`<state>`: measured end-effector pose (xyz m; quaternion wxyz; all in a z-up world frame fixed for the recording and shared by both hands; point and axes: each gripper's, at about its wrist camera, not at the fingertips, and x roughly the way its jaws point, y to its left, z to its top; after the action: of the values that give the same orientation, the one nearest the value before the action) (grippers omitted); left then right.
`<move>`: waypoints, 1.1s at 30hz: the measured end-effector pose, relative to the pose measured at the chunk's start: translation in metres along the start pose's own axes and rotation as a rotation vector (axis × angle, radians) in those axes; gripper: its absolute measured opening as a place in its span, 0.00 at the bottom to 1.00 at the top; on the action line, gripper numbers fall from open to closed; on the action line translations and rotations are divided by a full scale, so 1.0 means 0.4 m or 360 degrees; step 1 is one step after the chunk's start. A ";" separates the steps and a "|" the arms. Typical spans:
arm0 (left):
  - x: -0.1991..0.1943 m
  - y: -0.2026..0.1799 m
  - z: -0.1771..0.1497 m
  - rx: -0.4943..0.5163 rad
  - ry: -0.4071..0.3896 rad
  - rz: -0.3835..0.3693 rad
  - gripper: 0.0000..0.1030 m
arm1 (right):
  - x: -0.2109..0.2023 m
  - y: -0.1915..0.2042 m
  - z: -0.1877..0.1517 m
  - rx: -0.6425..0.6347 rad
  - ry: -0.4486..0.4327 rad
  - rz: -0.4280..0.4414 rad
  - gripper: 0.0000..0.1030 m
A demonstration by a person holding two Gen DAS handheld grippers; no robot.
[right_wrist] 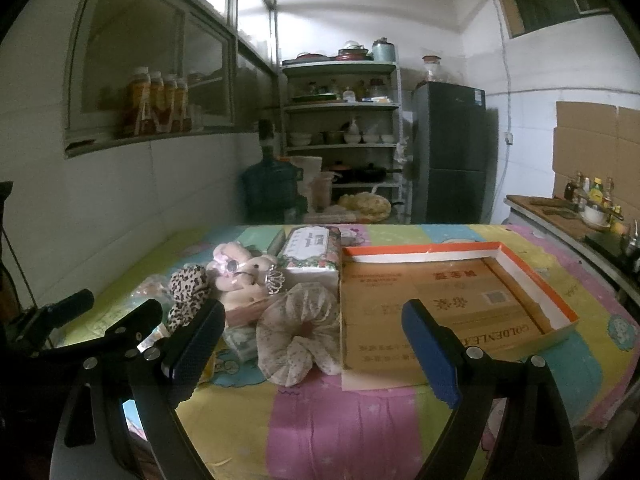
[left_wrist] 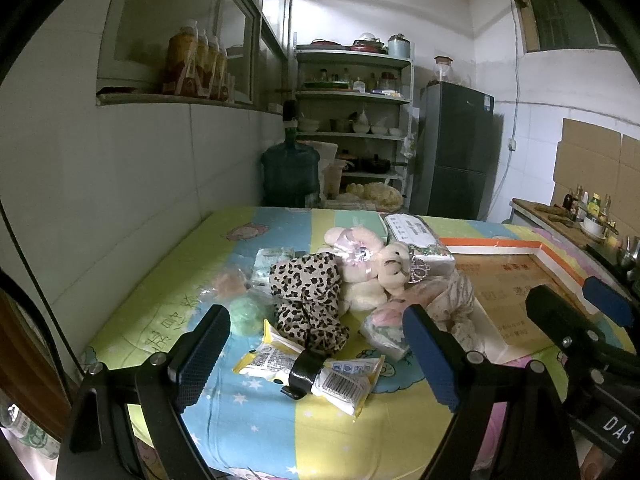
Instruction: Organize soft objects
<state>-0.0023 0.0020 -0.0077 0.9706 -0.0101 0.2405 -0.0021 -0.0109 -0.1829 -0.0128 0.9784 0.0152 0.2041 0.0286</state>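
A pile of soft things lies mid-table: a leopard-print cloth (left_wrist: 308, 300), cream plush bears (left_wrist: 376, 268) with a pink bow, a pale floral frilled cloth (right_wrist: 300, 332), a tissue pack (right_wrist: 310, 252), green and peach sponges (left_wrist: 244, 316), and a yellow-white snack packet (left_wrist: 320, 372) with a black clip. An empty shallow cardboard box (right_wrist: 452, 304) with an orange rim sits to the right. My left gripper (left_wrist: 316, 360) hovers open just before the packet. My right gripper (right_wrist: 312, 348) is open, in front of the frilled cloth and the box's near-left corner. Nothing is held.
The table carries a striped pastel cartoon cloth (right_wrist: 320, 420). A tiled wall (left_wrist: 120, 184) runs along the left. Behind stand a water jug (left_wrist: 290, 172), shelves of dishes (left_wrist: 352, 120) and a dark fridge (left_wrist: 456, 148). A counter with bottles (right_wrist: 584, 204) is at the right.
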 end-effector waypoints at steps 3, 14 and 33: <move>0.001 0.000 0.000 -0.0001 -0.0001 0.0002 0.86 | 0.001 0.003 -0.001 0.0003 0.0007 0.0005 0.88; 0.000 0.001 -0.001 0.0001 0.0001 -0.0001 0.86 | 0.002 0.006 -0.003 -0.0002 0.0007 0.0013 0.88; 0.000 0.002 -0.001 -0.0001 -0.0001 -0.0002 0.86 | 0.005 0.010 0.002 -0.0022 0.0005 0.0058 0.88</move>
<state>-0.0027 0.0028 -0.0082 0.9707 -0.0107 0.2401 -0.0025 -0.0090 -0.1789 -0.0125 0.9775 0.0121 0.2052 0.0478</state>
